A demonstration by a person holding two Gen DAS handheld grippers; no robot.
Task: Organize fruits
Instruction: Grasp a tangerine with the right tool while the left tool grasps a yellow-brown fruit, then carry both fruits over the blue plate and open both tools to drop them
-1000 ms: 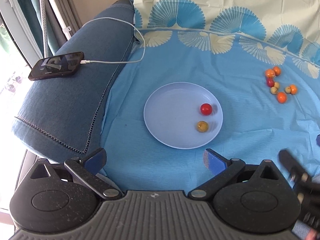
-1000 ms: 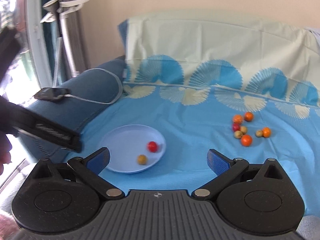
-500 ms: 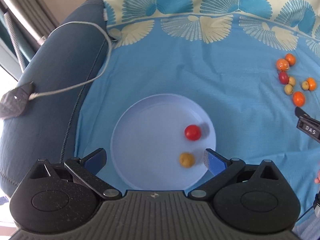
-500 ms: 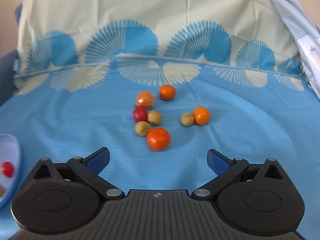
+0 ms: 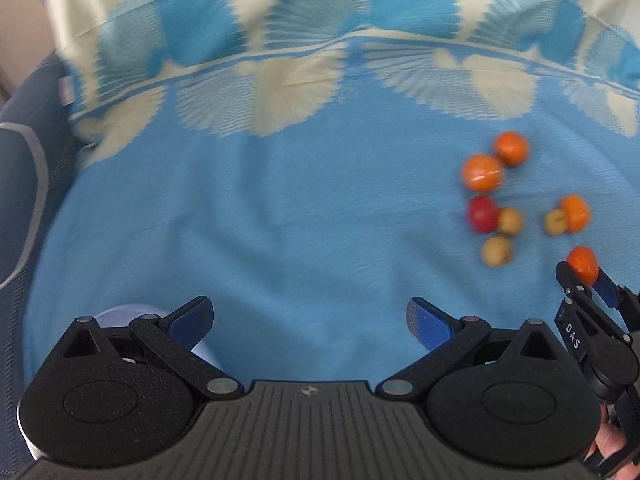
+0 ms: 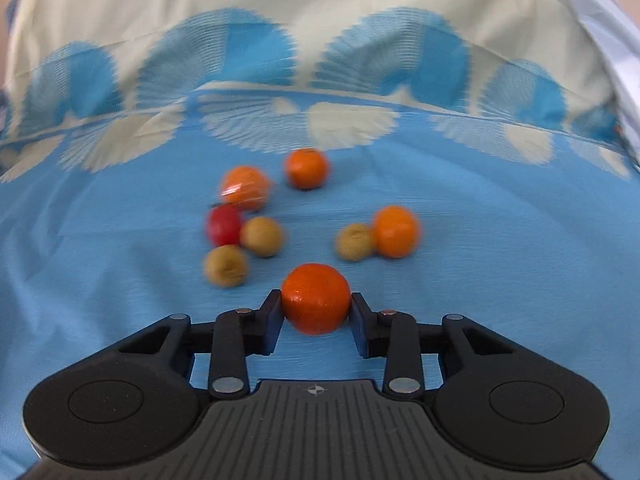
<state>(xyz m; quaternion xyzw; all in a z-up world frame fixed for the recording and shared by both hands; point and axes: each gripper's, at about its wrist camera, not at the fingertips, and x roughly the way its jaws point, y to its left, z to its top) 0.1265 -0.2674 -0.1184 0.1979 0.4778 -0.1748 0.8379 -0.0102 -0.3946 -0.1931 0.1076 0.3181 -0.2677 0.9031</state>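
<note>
My right gripper (image 6: 316,316) is shut on an orange fruit (image 6: 316,298) on the blue cloth; it also shows in the left wrist view (image 5: 582,265). Beyond it lie several loose fruits: a red one (image 6: 223,224), three yellow-brown ones (image 6: 262,236), and three more orange ones (image 6: 394,231). My left gripper (image 5: 310,318) is open and empty, to the left of the fruit cluster (image 5: 496,208). A sliver of the pale blue plate (image 5: 116,314) shows behind its left finger.
The patterned blue and cream cloth (image 6: 320,80) rises up the sofa back behind the fruits. The dark blue sofa arm (image 5: 24,168) with a white cable is at the left. A white item (image 6: 616,52) lies at the far right.
My right gripper moved in and closed on the nearest orange fruit. My left gripper moved forward off the plate, so the plate with its two fruits dropped almost out of view.
</note>
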